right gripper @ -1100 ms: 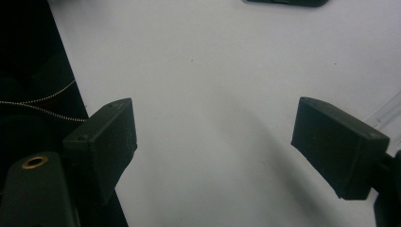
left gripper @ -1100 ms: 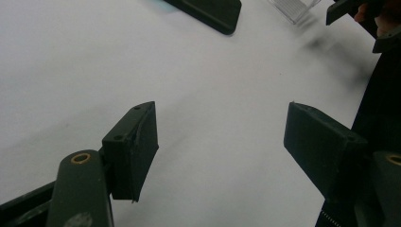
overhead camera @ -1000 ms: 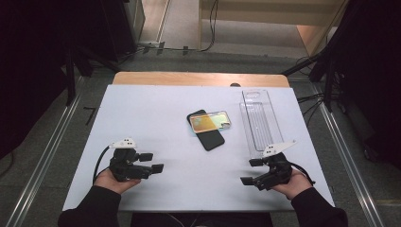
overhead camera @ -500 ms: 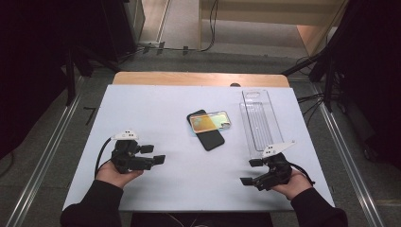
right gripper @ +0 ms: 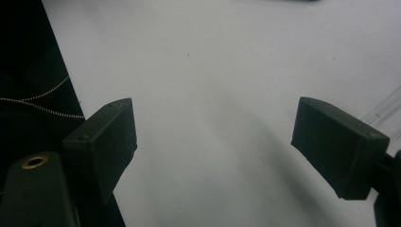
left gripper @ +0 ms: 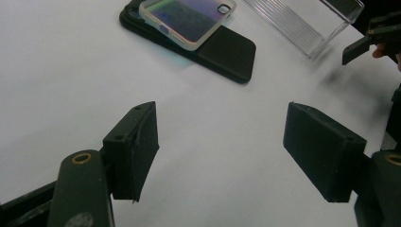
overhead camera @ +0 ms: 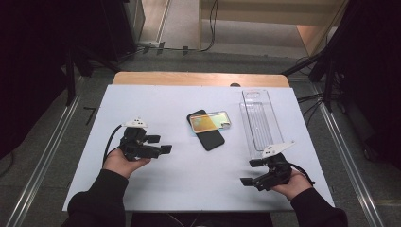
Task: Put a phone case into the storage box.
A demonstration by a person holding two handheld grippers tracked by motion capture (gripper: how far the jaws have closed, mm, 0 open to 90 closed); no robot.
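White tabletop [overhead camera: 179, 189] | iridescent phone case [overhead camera: 210, 121] lies across black phone [overhead camera: 211, 138] at centre, 1 o'clock of left gripper [overhead camera: 163, 144] | both grippers released, right gripper [overhead camera: 249, 172] idle | case likely light, flexible, slippery: pinch long rim edges

You have a white table top [overhead camera: 156, 101] in front of you, with a bare wooden strip [overhead camera: 198, 78] along its far edge. Near the middle lies a black phone [overhead camera: 211, 138], flat on the surface; an iridescent phone case [overhead camera: 210, 122] rests across its far end. To the right of them a clear plastic tray [overhead camera: 259, 122] lies lengthwise, well apart from the phone
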